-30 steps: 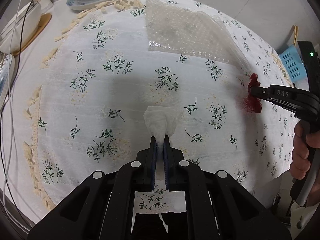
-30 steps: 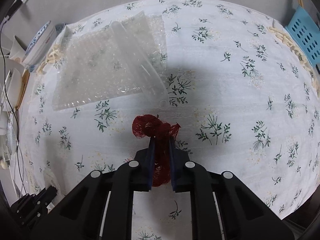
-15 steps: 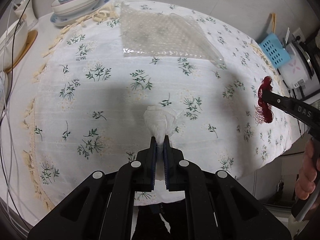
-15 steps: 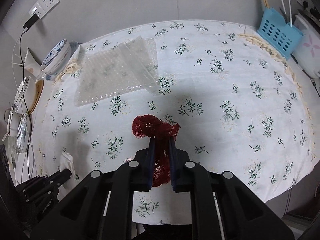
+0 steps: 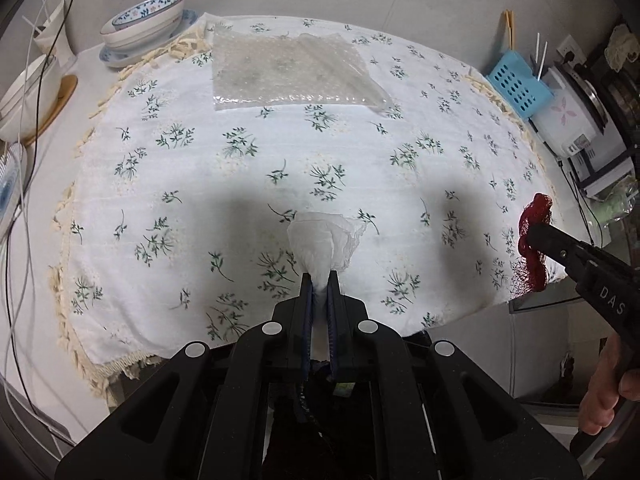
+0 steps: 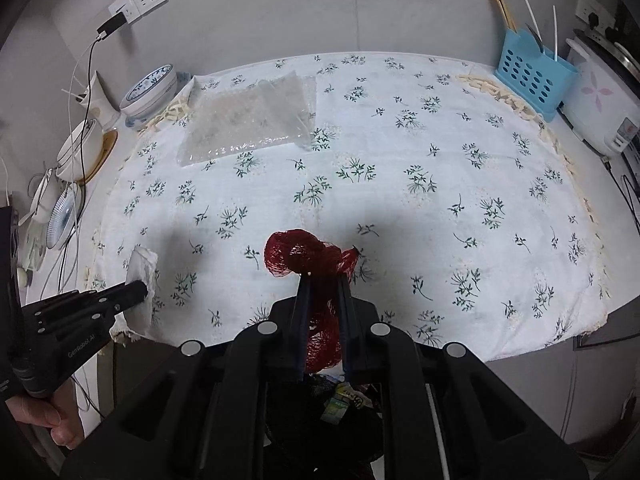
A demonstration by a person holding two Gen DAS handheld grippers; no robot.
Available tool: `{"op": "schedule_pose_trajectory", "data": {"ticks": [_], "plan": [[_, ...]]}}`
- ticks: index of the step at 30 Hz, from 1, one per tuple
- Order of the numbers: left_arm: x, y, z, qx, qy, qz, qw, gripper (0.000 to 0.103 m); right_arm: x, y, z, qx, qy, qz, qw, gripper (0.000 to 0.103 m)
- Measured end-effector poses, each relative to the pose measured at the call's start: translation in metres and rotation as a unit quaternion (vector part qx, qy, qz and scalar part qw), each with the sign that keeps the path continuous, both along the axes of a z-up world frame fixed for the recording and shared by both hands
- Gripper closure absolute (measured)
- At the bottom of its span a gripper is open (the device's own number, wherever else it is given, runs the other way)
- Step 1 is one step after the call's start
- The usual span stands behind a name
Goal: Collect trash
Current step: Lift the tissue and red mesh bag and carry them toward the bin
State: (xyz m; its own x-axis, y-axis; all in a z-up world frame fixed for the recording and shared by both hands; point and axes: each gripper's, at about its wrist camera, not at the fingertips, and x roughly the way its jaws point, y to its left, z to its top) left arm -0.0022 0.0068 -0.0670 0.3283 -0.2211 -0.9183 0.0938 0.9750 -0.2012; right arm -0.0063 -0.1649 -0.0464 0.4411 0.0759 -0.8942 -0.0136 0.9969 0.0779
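- L gripper (image 5: 319, 280): I'm pinching a crumpled white tissue (image 5: 322, 238), jaws nearly closed on it, frame center, over the near edge of the floral tablecloth (image 5: 200, 168).
- R gripper (image 6: 323, 280): I'm clamping a red mesh net (image 6: 304, 256), jaws narrow, center frame.
- Bubble wrap (image 5: 288, 70) is lying flat, upper center.
- Trash w/ wrappers (image 6: 340, 400) is showing low center, below the jaws.

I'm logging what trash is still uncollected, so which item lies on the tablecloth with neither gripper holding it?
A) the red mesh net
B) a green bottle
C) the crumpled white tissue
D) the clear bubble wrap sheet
D: the bubble wrap sheet lies flat on the tablecloth, far from both grippers.
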Motion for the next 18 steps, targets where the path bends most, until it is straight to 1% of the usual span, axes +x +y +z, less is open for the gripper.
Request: {"op": "schedule_pose_trajectory", "data": {"ticks": [8, 18], "plan": [[-0.034, -0.034, -0.002, -0.002, 0.002, -0.009, 1.0000, 0.097, -0.039, -0.017, -0.003, -0.003, 0.000, 0.011, 1.000, 0.091], [-0.072, -0.062, -0.012, 0.001, 0.007, -0.009, 0.9999, 0.097, -0.076, -0.039, -0.024, -0.002, 0.021, 0.022, 1.000, 0.091]]}}
